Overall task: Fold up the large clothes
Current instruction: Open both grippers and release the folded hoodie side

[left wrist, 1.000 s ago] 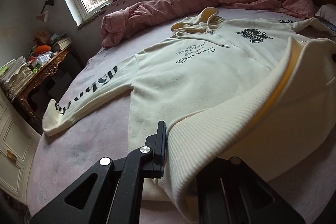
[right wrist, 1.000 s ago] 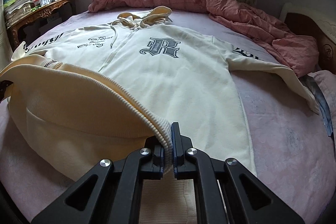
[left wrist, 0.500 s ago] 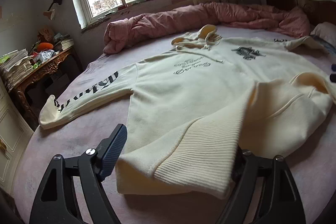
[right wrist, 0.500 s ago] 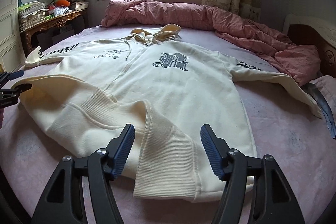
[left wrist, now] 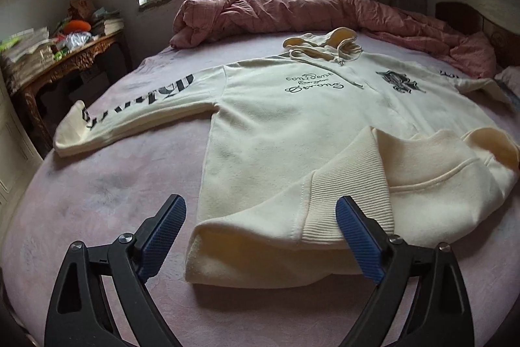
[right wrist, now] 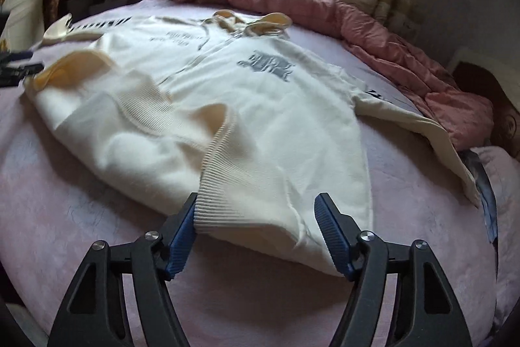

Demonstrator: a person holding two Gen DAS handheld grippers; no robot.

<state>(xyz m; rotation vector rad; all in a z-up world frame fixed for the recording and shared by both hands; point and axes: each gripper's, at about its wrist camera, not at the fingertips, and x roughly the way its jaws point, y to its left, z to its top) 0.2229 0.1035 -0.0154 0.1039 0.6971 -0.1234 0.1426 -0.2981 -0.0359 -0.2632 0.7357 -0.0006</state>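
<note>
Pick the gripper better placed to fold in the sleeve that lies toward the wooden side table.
Left. The left gripper is open over the hoodie on the side of that outstretched sleeve. The right gripper, also open, sits at the hem's opposite end, nearer the other sleeve.

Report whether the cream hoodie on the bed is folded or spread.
Partly folded: the cream hoodie has its ribbed hem turned up over the body; sleeves remain spread.
</note>
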